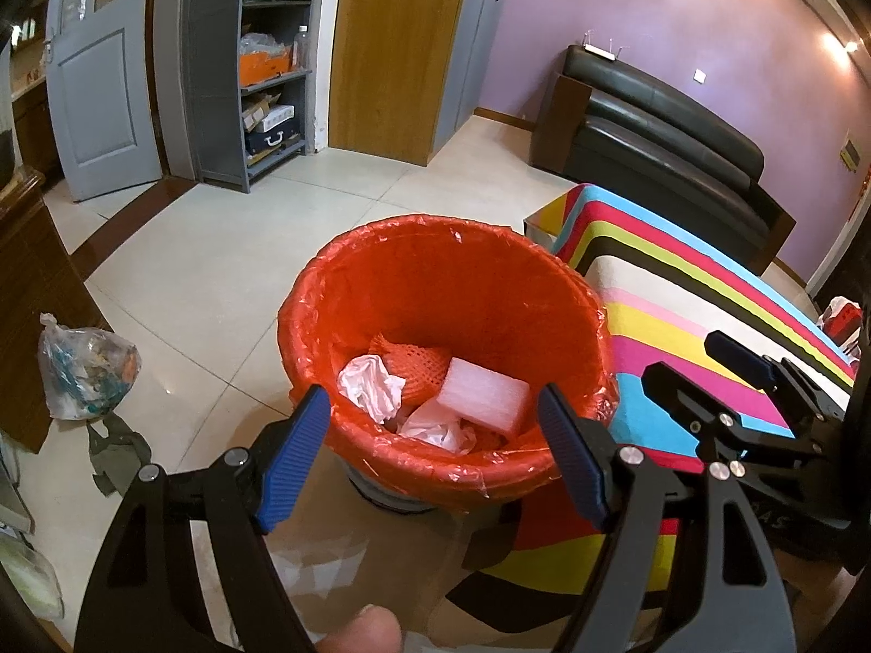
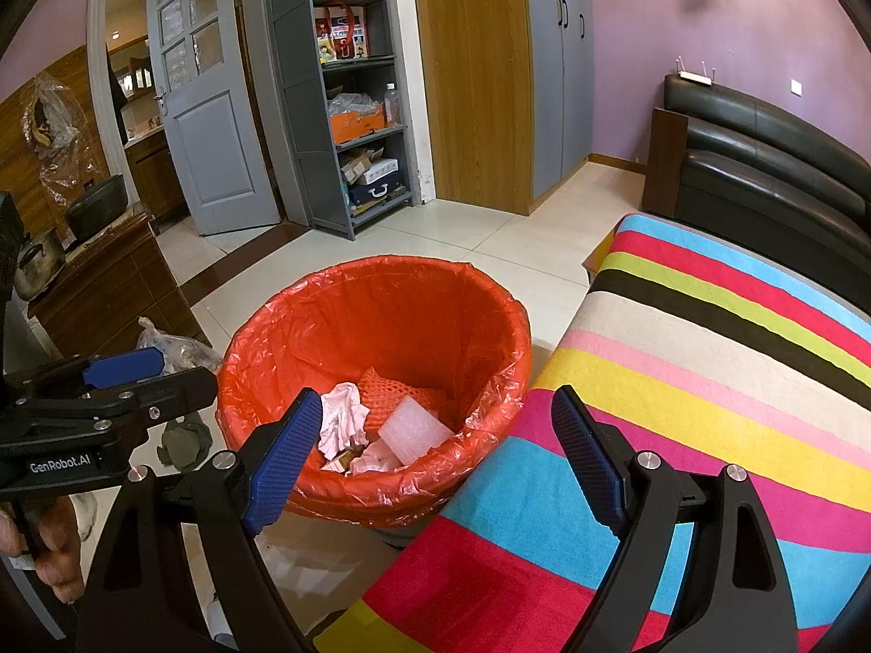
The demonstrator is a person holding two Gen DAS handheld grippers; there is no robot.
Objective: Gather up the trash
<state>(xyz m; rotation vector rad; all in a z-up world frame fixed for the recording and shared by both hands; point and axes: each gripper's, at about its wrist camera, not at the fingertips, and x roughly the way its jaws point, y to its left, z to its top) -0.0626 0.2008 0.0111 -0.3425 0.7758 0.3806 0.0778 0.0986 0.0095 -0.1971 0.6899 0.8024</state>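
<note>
A bin with an orange-red liner (image 1: 435, 272) (image 2: 381, 299) stands on the tiled floor beside the striped table. Inside lie crumpled white paper (image 1: 370, 386) (image 2: 340, 416), an orange foam net (image 1: 419, 364) (image 2: 403, 392) and a white foam block (image 1: 484, 400) (image 2: 413, 430). My left gripper (image 1: 435, 451) is open and empty, just above the bin's near rim; it also shows in the right wrist view (image 2: 158, 373). My right gripper (image 2: 435, 457) is open and empty, over the gap between bin and table; it also shows in the left wrist view (image 1: 691, 359).
A table with a striped cloth (image 1: 680, 299) (image 2: 707, 381) stands right of the bin. A clear bag of rubbish (image 1: 81, 375) and a grey scrap (image 1: 117, 451) lie on the floor at left. A black sofa (image 1: 653, 130), grey shelves (image 2: 359, 98) and a door (image 2: 207, 125) stand behind.
</note>
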